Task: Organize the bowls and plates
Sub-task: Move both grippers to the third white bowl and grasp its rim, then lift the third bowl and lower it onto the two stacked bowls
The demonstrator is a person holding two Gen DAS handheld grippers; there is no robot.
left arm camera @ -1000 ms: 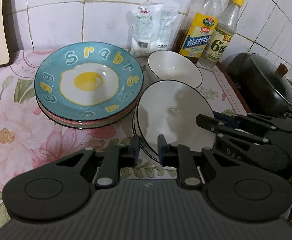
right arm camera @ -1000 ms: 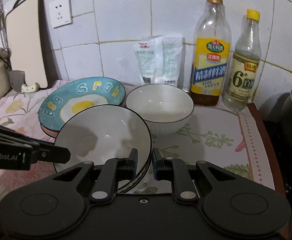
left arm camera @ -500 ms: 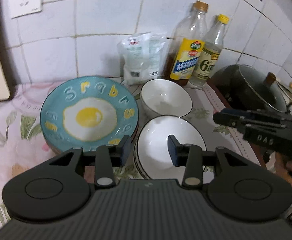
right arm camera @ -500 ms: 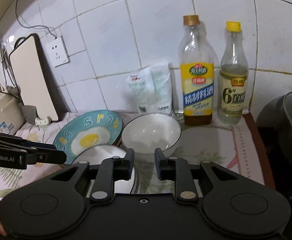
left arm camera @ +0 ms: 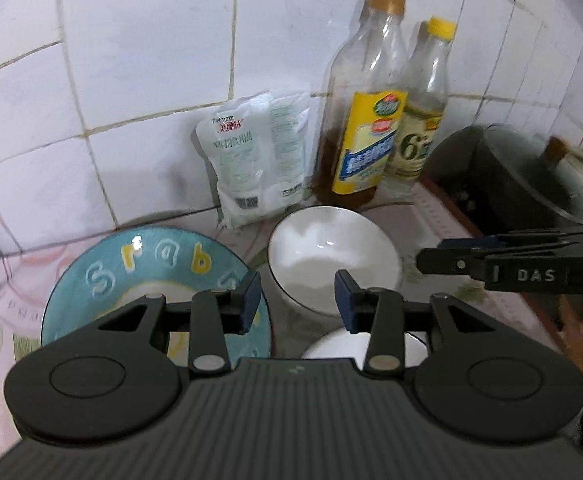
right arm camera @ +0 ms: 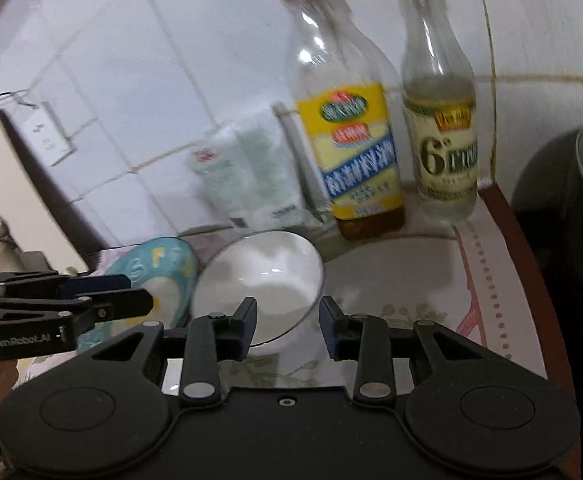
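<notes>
both tools have lifted and drawn back since a second ago, and their jaws, then nearly together, now stand spread and hold nothing. the left tool [left arm camera: 296, 300] hangs above the gap between the egg plate [left arm camera: 103, 276] and the stacked white bowls [left arm camera: 331, 349]. the right tool [right arm camera: 287, 322] faces the single white bowl [right arm camera: 259, 280], which sits upright, mouth up, on the floral surface [right arm camera: 395, 280] before the salt bag [right arm camera: 247, 176] and two bottles [right arm camera: 355, 152].
</notes>
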